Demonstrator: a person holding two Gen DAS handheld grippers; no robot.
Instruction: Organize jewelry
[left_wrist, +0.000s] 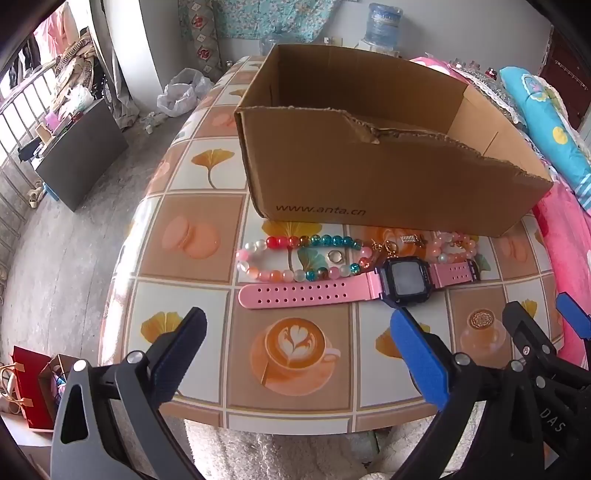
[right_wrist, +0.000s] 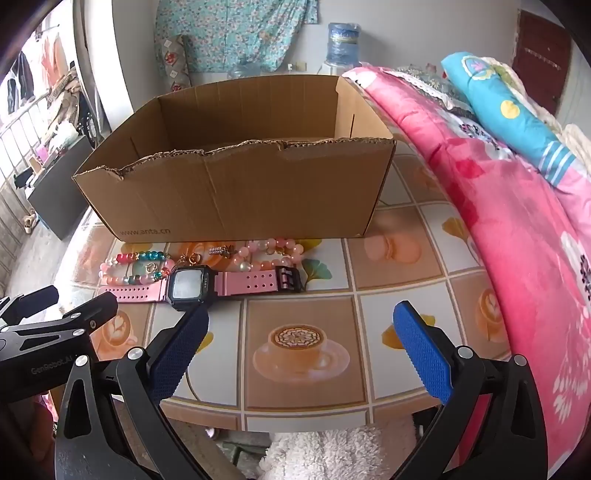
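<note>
Jewelry is all out on the worktop (left_wrist: 207, 173): watch (left_wrist: 402, 282), bead bracelets (left_wrist: 295, 258) and ring (left_wrist: 334, 256) lie just in front of the cardboard box (left_wrist: 369, 177), which looks empty. Left hand-held gripper (left_wrist: 299, 332) and right hand-held gripper (right_wrist: 301, 328) both gape wide, holding nothing. Sorting seems not yet begun.

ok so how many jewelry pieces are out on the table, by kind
bead bracelets: 2, multicolour and pale pink
watch: 1, pink strap
ring: 1
small gold charm pieces: too tangled to count
total: 4 clear pieces, all outside the cardboard box
</note>
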